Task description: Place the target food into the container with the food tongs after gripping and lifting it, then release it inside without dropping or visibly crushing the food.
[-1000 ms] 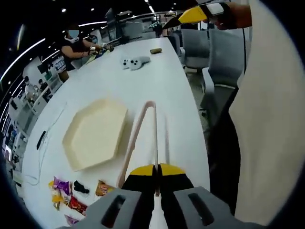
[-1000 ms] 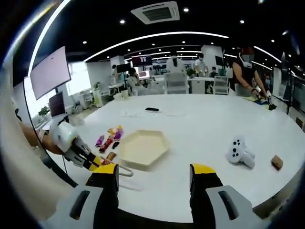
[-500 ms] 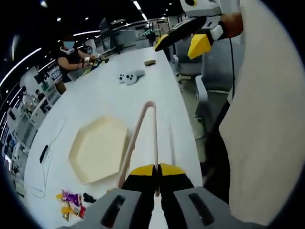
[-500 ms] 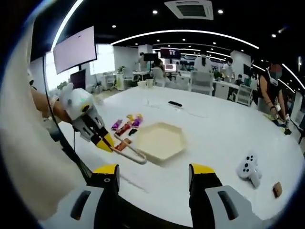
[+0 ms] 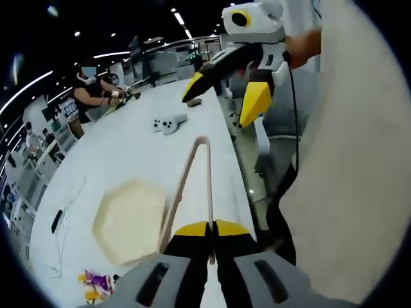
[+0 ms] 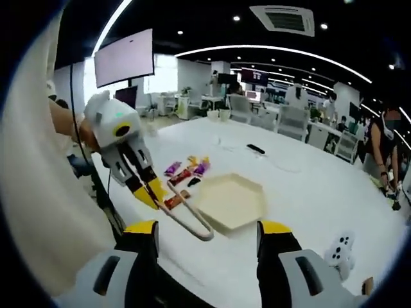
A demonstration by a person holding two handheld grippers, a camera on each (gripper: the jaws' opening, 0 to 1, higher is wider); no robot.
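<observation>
Pinkish-beige food tongs (image 5: 192, 186) are clamped at their handle end between the closed yellow-tipped jaws of the left gripper (image 5: 210, 230), and the looped end is seen pointing up the middle of the left gripper view. In the right gripper view the same tongs (image 6: 189, 215) are held out from the left gripper (image 6: 149, 191), left of centre, their loop lying just beside the near edge of the cream hexagonal container (image 6: 231, 201). The snack packets (image 6: 186, 173), the target food, are spotted in a small colourful cluster on the white table (image 6: 289, 186), just left of the container; in the left gripper view a few packets (image 5: 93, 282) are glimpsed at lower left, below the blurred container (image 5: 128, 221). The right gripper (image 6: 210, 234) is held with its jaws wide apart and nothing between them; it is also caught at the upper right of the left gripper view (image 5: 225, 96), jaws spread. A white game controller (image 5: 168, 122) is seen further along the table, and a seated person (image 5: 90, 83) at upper left.
</observation>
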